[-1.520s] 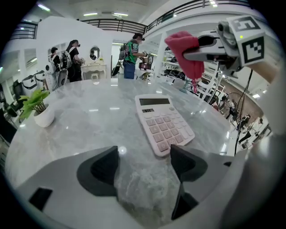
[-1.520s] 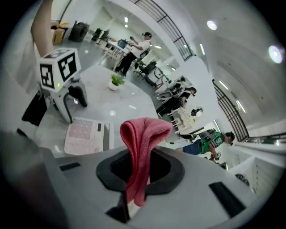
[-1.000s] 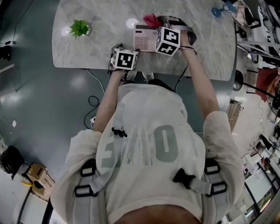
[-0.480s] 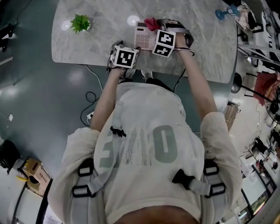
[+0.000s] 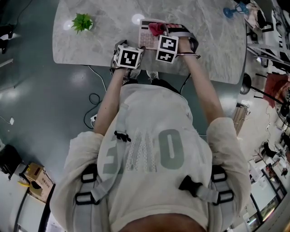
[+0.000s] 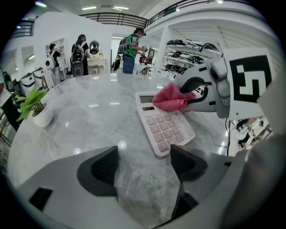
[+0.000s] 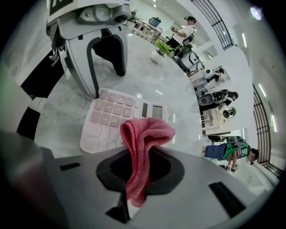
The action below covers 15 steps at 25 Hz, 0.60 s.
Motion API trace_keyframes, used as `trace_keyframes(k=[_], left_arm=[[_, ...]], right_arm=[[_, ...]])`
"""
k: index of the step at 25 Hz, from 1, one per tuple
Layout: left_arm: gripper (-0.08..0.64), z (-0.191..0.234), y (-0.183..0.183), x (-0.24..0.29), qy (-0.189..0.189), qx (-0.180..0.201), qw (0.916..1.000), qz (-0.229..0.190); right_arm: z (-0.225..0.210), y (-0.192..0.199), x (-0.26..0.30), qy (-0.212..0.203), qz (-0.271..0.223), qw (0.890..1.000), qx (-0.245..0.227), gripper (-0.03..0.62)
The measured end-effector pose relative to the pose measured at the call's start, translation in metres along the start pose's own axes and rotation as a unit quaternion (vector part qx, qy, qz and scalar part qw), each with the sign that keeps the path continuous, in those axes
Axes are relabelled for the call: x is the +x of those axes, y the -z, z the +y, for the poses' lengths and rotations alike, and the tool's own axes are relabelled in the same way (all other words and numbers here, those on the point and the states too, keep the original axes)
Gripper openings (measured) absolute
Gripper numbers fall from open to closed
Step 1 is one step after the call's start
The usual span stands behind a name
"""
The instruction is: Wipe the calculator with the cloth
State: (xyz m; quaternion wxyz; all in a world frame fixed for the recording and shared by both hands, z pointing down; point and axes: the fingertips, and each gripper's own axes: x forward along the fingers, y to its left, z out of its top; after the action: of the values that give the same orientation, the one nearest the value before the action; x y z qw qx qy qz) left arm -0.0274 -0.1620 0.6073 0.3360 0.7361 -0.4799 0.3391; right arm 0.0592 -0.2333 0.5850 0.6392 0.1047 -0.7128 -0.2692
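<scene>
R gripper [image 7: 136, 167]: my jaws are clamped shut on the cloth [image 7: 145, 132]. The cloth is pink-red, pinched in a fold betw. the 2 jaws. A bunched loop sticks out ahead of them and a short tail runs back past them. No slack seen at the pinch.

Cloth position: the loop sits over the calculator [image 7: 111, 116], at the display end, beside the screen's edge. In the L gripper view it looks to rest on the casing there. The head view is too small to confirm contact.

L gripper [image 6: 143, 167]: my jaws stand apart, w/ nothing betw. them but bare table top. The gripper is low over the table [image 6: 76, 125], on the near-edge side, just beside the calculator's key-end corner. It isn't touching the calculator as far as I can see.

Calculator: pale pink, lies flat, keys up, approx. at the centre of the table's near side, betw. the 2 grippers. The screen end points away from me.

Table: grey-white marble look, rounded corners, ceiling lights reflected in it.

Other items: 1 small green plant [image 6: 33, 105] in a white pot at the far L of the table, well apart from the calculator. 1 blue object [image 5: 232, 10] at the far R edge, too small to ID.

Surroundings: several people [image 6: 129, 49] stand at the back of the room. Shelves [image 6: 192, 58] w/ goods are to the R of them.
</scene>
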Motion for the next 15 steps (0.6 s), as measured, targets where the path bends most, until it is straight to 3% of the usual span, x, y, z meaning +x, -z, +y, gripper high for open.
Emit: trace_keyframes(k=[7, 15], left_arm=[[0.359, 0.001, -0.001, 0.004, -0.001, 0.001, 1.0000, -0.002], [0.359, 0.001, -0.001, 0.003, -0.002, 0.000, 1.0000, -0.005]], right_arm=[[0.022, -0.003, -0.003, -0.015, -0.008, 1.000, 0.009, 0.055], [0.053, -0.009, -0.018, -0.062, -0.028, 0.998, 0.019, 0.055]])
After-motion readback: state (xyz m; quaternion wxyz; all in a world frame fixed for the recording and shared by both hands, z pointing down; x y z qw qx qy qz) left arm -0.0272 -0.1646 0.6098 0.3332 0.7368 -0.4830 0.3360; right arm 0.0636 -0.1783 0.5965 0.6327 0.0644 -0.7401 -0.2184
